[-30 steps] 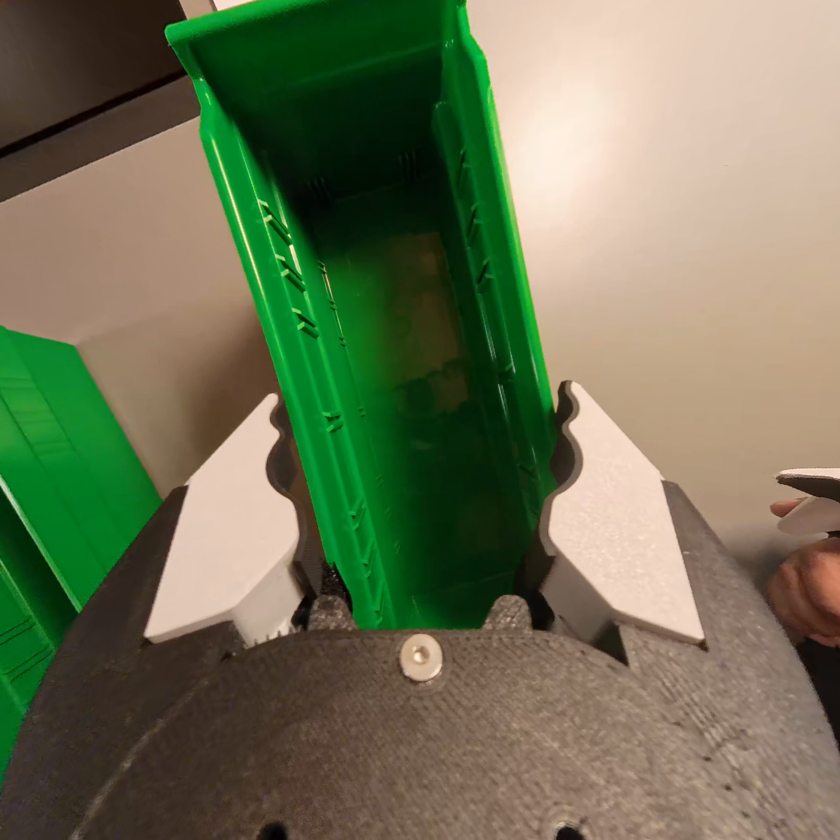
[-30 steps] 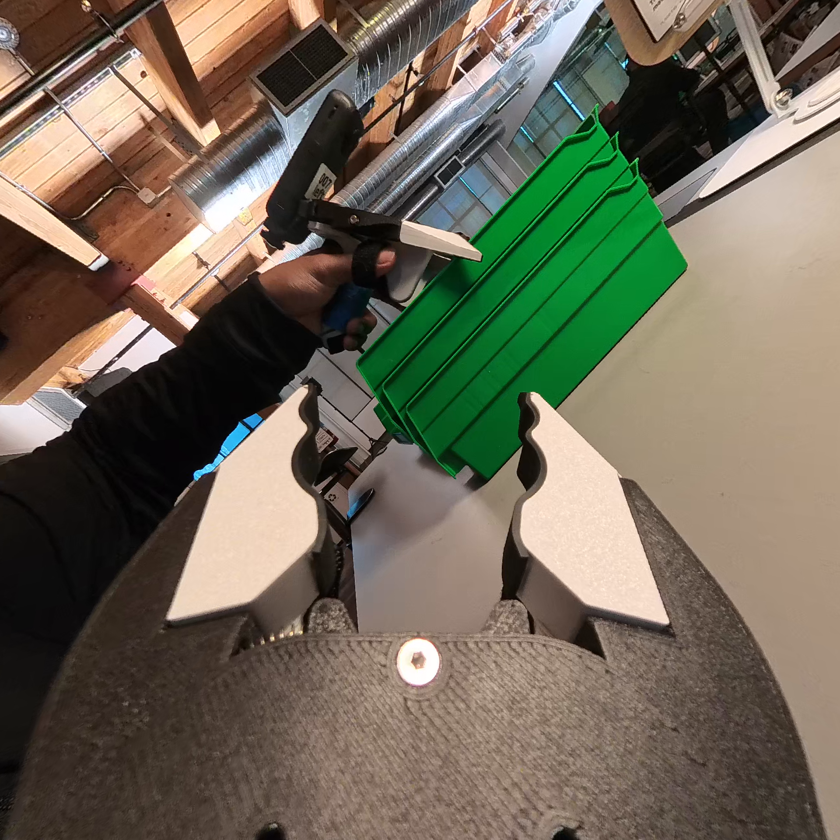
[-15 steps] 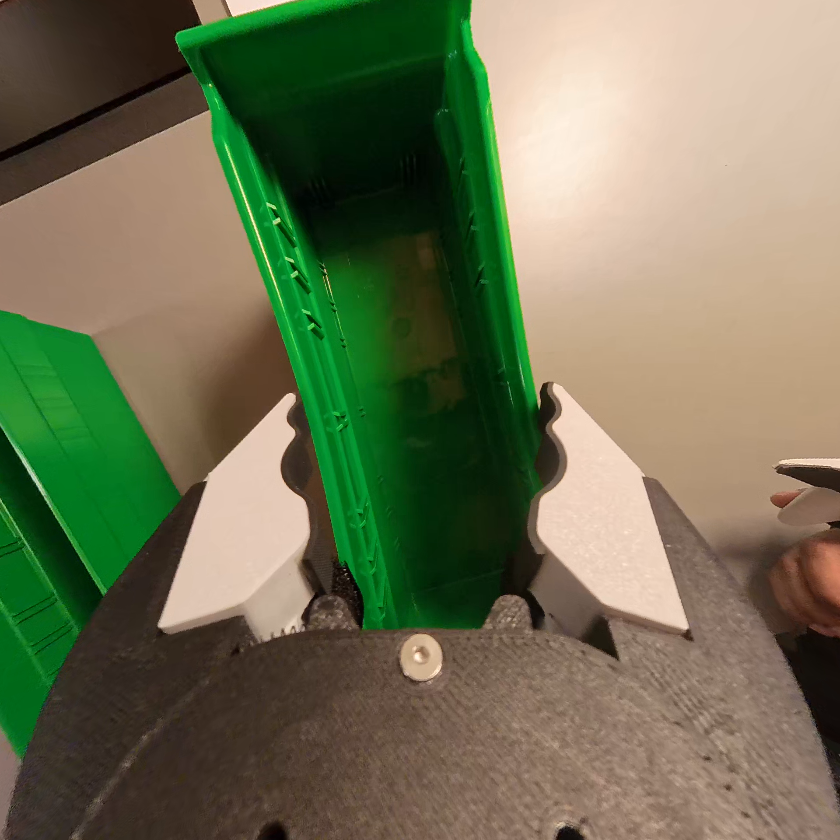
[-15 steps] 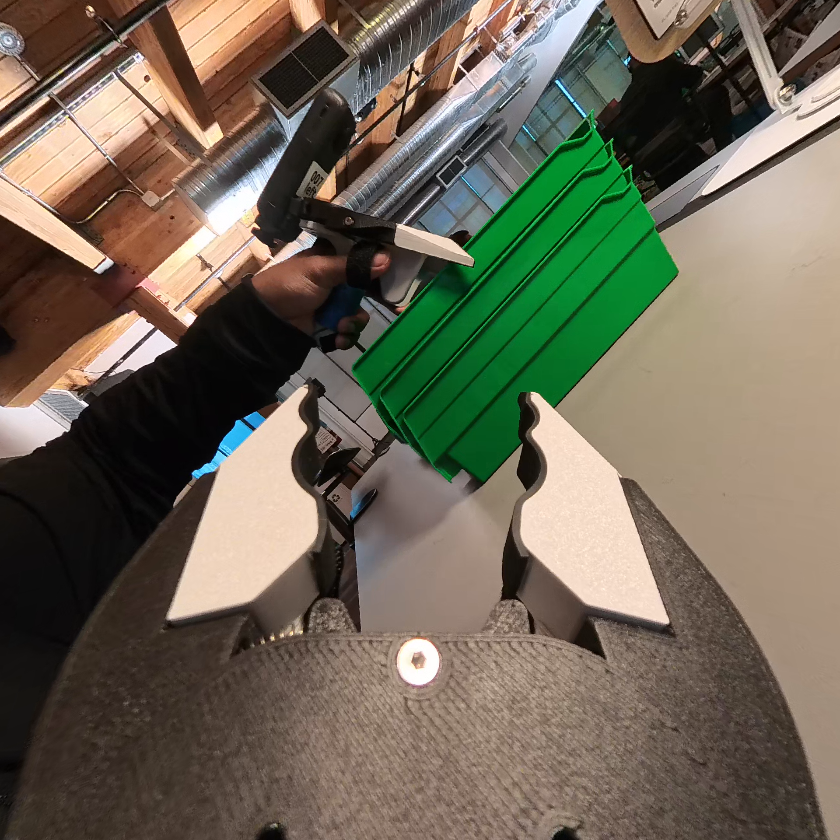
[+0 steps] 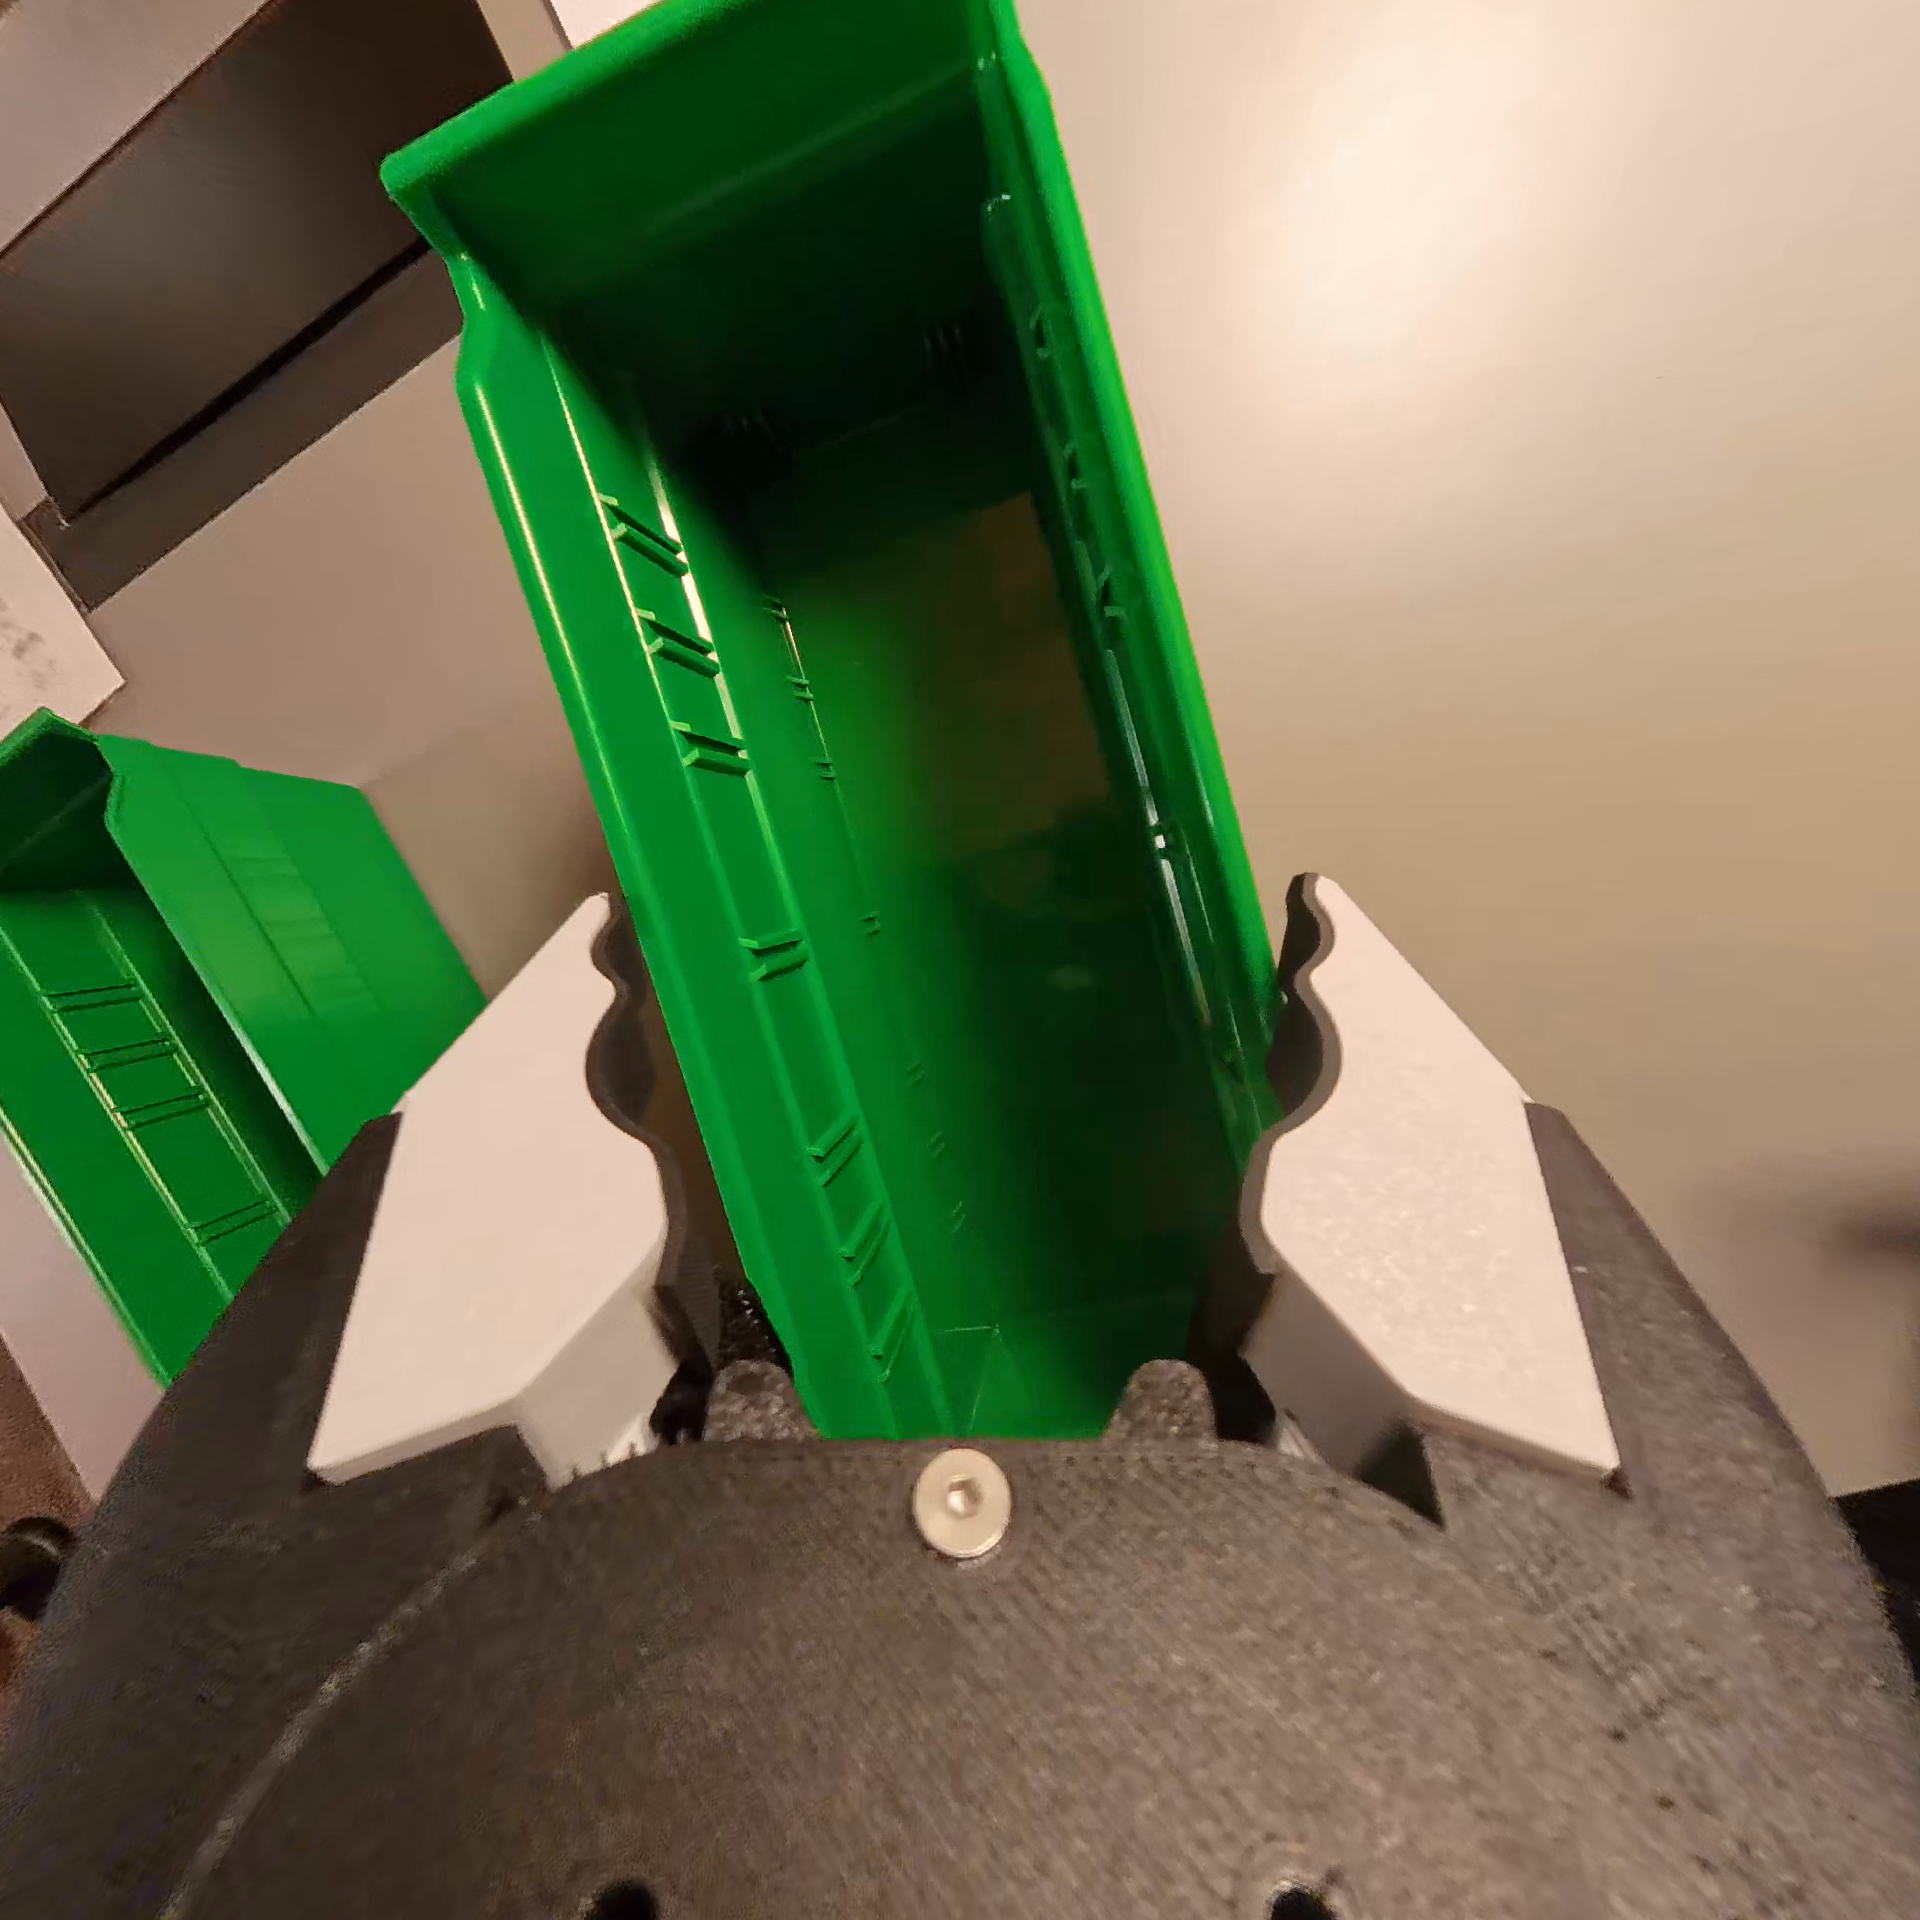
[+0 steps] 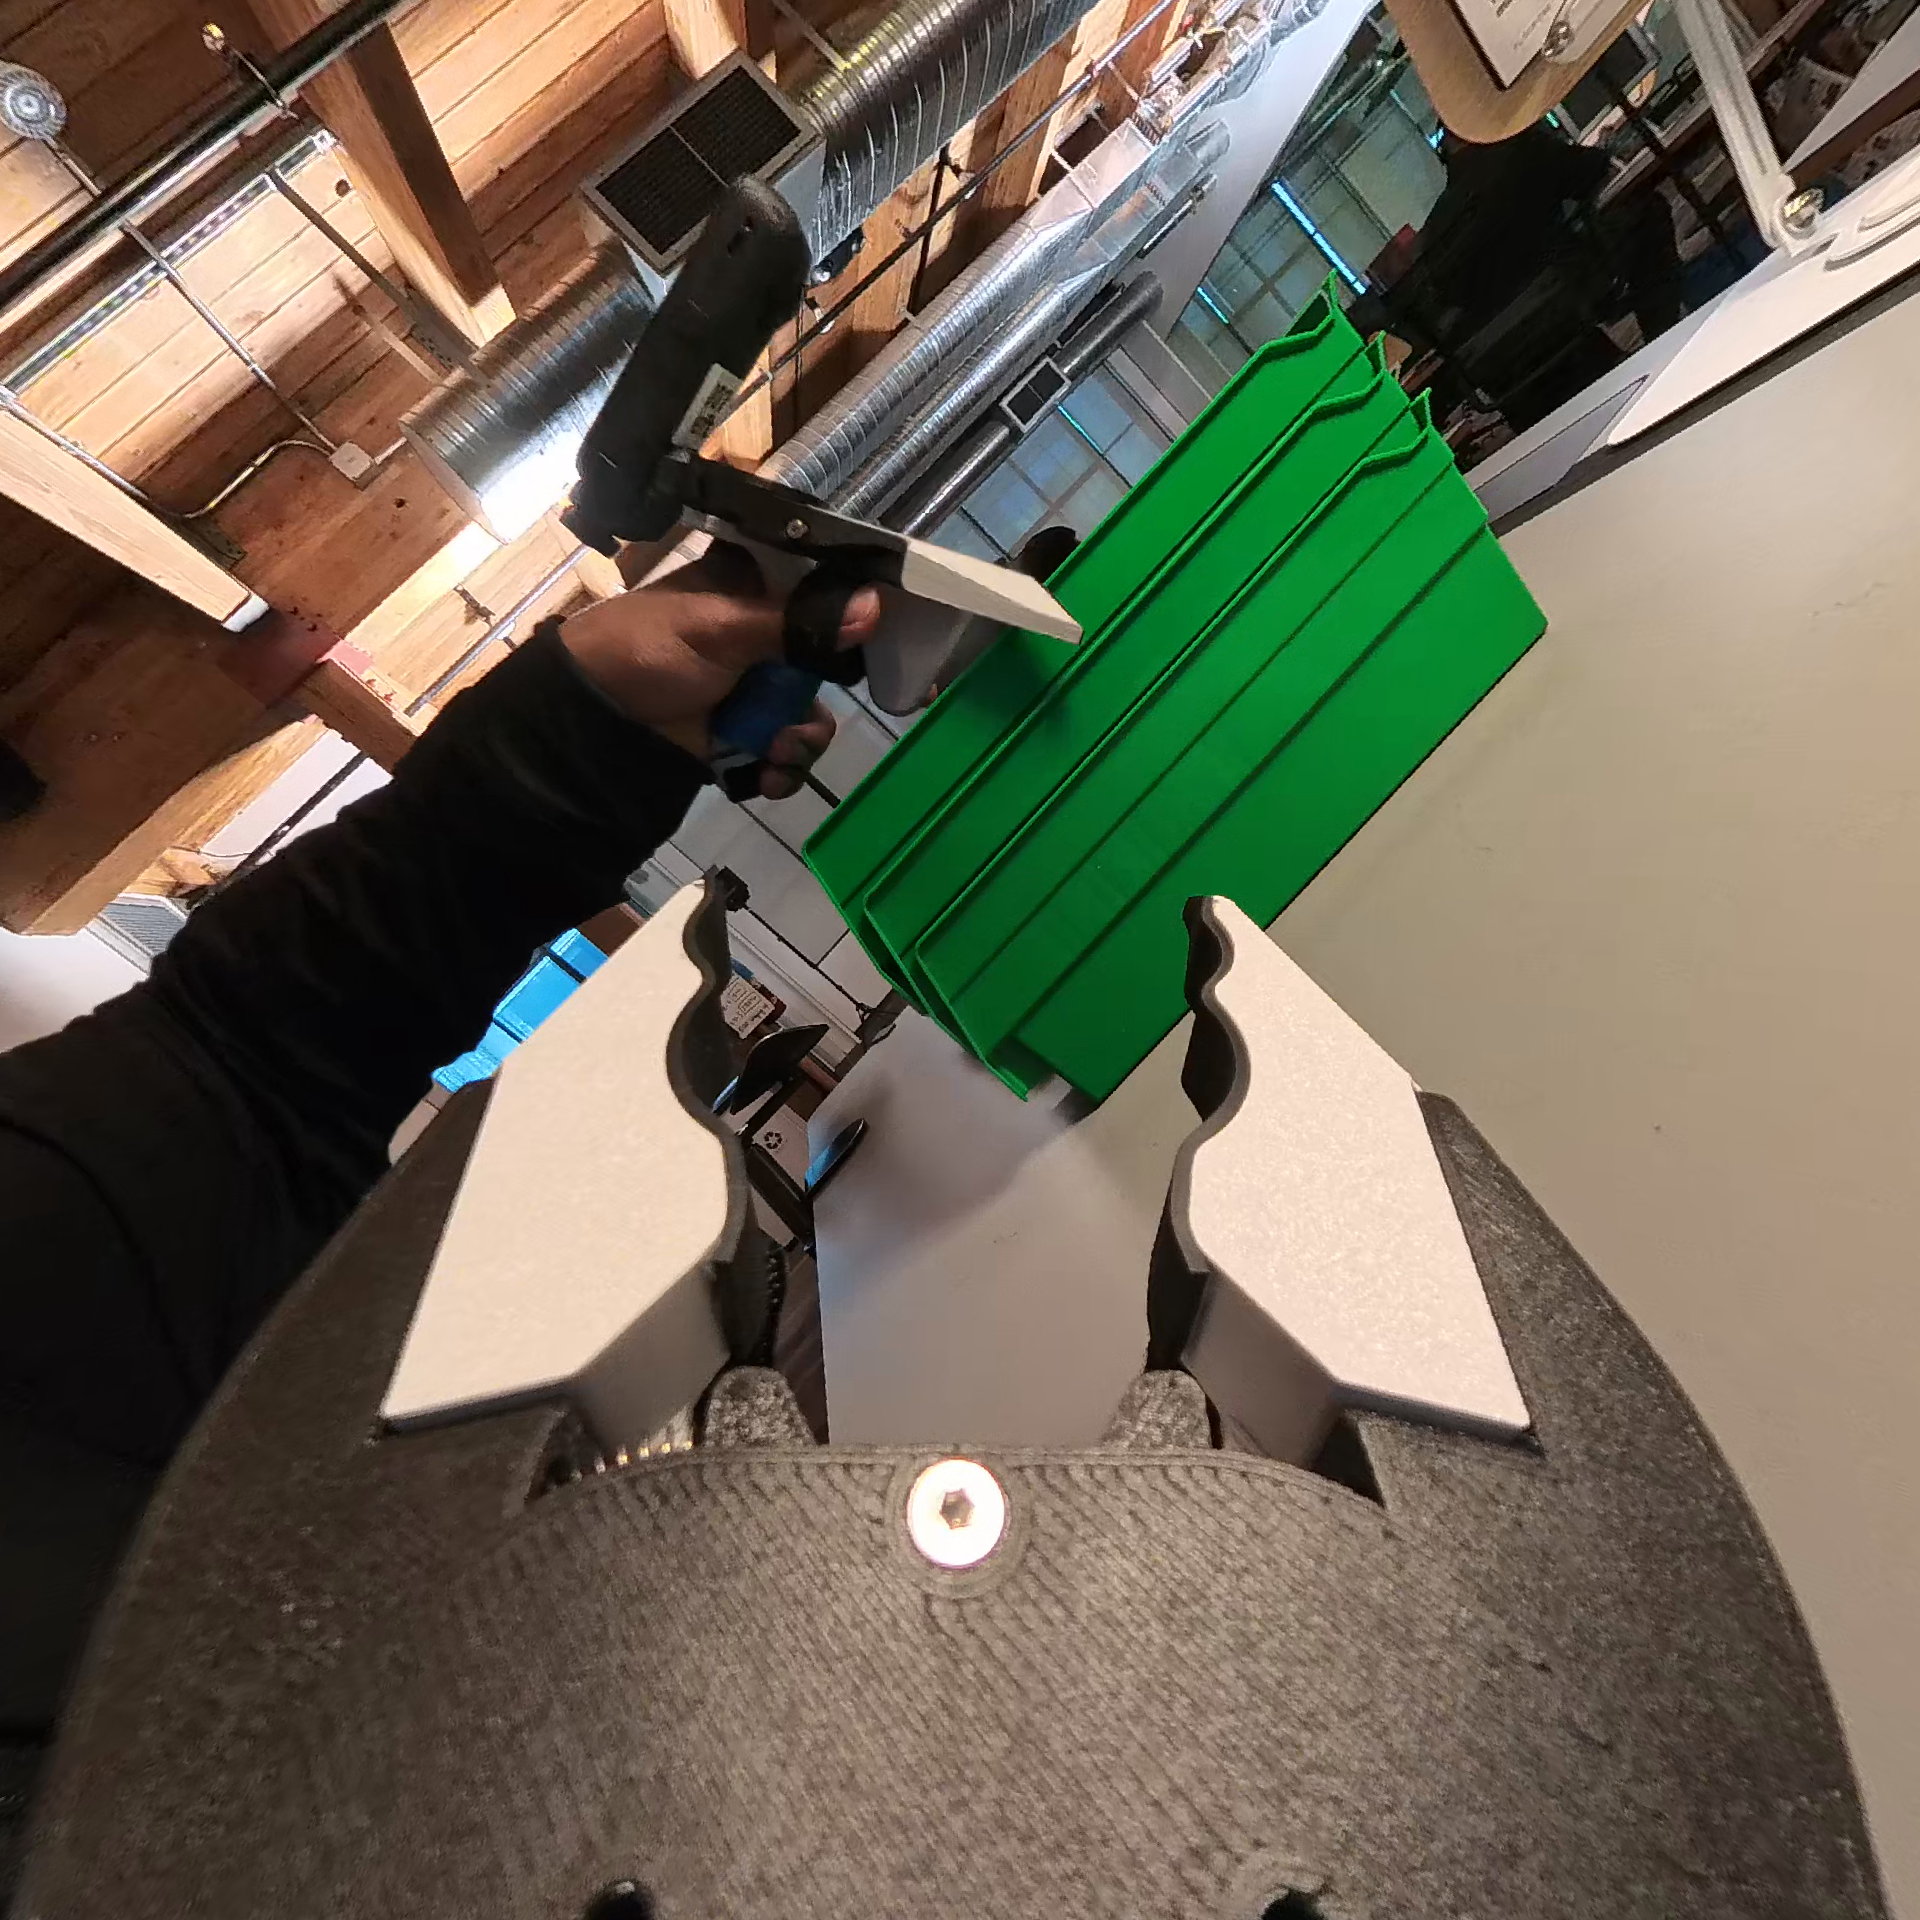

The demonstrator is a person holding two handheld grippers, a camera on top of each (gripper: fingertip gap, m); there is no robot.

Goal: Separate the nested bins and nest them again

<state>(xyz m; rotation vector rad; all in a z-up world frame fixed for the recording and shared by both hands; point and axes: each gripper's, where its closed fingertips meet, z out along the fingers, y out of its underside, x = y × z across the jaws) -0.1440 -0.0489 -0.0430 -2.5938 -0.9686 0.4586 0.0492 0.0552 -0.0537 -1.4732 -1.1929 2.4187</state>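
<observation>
**Straddling one green bin with the left tool, right tool bare**

Left wrist view, left to right:
- A second green bin [image 5: 208,987] sits on the desk [image 5: 1558,623] at the far left, well apart from the bin in the tool. Its open top faces up and its ribbed inner wall shows.
- Behind it are a sheet of paper [image 5: 42,644] and a dark panel [image 5: 208,312].
- The left tool [image 5: 951,904] is spread wide around the near end of a long green bin [image 5: 935,727].
- The bin runs away from the camera, tilted slightly left, with its open interior in view.
- The tool's left finger [image 5: 499,1195] is just beside the bin's outer wall; I cannot tell whether it touches.
- The right finger [image 5: 1403,1195] looks pressed to the opposite wall at its tip.
- I cannot tell whether the grip is firm.

Right wrist view, left to right:
- A black sleeve [image 6: 312,935] leads to a hand [image 6: 675,665] holding the left tool at the raised near end of a nested stack [image 6: 1195,779] of green bins on the desk.
- One white finger [image 6: 987,597] of that tool shows above the top rim.
- The right tool [image 6: 956,914] is moderately open and bare, with only desk between its fingers.
- The stack's lower corner lies beyond its fingertips, not touching them.
- Silver ducts [image 6: 935,62] and wooden beams [image 6: 395,156] run overhead.
</observation>
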